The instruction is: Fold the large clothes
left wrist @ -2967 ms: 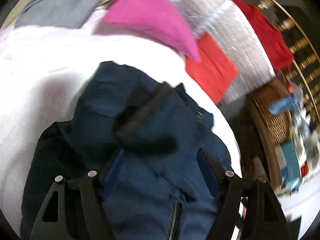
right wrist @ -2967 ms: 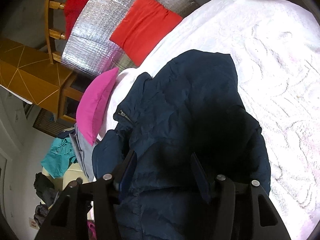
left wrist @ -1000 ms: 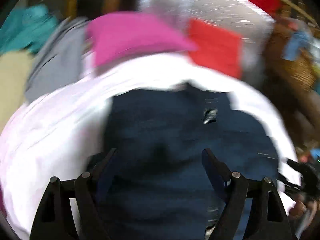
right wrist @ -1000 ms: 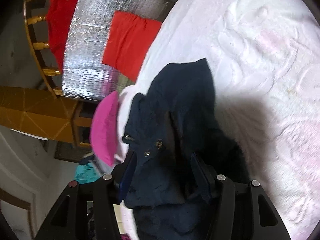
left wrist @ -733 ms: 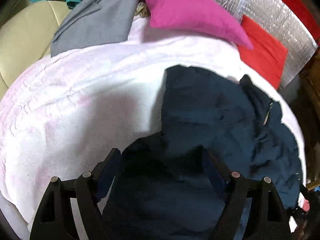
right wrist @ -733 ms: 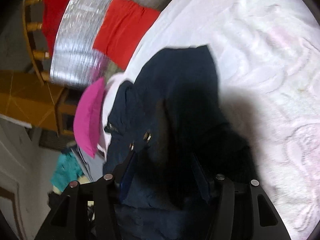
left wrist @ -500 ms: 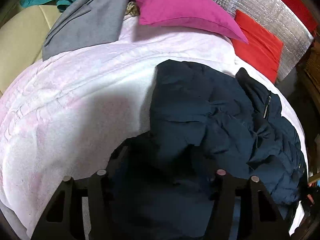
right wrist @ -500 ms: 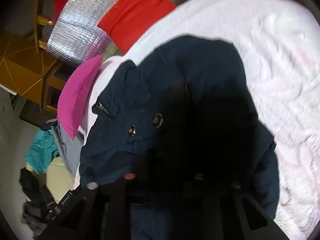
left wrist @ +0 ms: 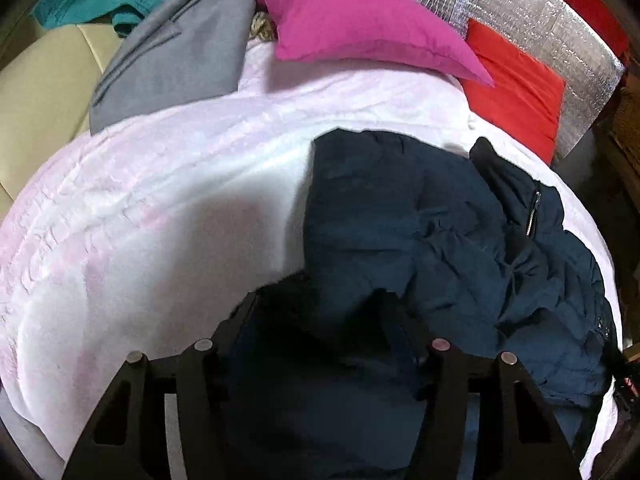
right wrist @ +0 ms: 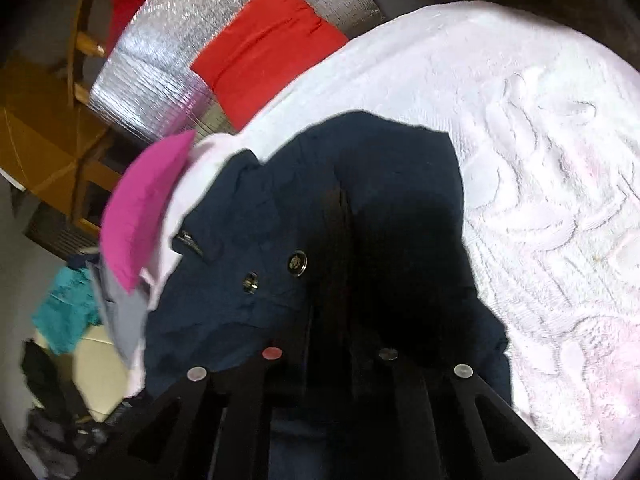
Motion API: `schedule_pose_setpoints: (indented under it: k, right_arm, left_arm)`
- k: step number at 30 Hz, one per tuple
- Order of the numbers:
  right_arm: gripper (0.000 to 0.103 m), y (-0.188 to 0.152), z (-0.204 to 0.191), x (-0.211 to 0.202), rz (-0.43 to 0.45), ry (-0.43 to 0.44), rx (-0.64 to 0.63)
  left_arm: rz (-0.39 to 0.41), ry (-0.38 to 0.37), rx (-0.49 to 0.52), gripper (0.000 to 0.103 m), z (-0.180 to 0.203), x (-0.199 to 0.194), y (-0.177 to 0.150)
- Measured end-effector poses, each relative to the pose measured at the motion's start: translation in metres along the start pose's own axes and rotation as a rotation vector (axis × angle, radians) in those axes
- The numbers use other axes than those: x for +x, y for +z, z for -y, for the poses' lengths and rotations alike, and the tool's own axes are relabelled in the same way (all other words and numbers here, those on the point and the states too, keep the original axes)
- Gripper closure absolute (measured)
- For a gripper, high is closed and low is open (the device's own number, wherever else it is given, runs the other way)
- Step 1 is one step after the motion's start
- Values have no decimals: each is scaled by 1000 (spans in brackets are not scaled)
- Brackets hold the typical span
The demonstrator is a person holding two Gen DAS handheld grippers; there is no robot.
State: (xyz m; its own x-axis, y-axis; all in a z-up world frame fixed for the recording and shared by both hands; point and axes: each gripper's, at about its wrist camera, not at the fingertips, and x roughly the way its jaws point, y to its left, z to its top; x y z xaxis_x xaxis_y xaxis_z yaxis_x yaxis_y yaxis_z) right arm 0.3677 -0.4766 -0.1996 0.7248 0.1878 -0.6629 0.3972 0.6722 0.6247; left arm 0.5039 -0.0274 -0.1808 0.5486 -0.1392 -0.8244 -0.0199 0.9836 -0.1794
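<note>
Jacket [right wrist: 280,240] buttons [right wrist: 298,263]: right-wrist view only.

Pale pink bed [left wrist: 168,216] with navy jacket [left wrist: 400,220], magenta pillow [left wrist: 360,28] and grey garment [left wrist: 180,60] lying right on it.

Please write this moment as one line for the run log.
stage: gripping to fold | item: navy jacket, crumpled on white blanket | left jaws: on jacket fabric | right jaws: shut on jacket
</note>
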Motion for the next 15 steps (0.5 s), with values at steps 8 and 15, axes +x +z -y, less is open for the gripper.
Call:
schedule_pose_setpoints:
  k: [8, 15]
  right_arm:
    - [32, 21, 42, -31, 85, -2, 87]
    - [32, 17, 40, 19, -86, 35, 80]
  left_arm:
    - [0, -36, -65, 35, -10, 1, 7]
    - [-54, -78, -110, 35, -15, 19, 5]
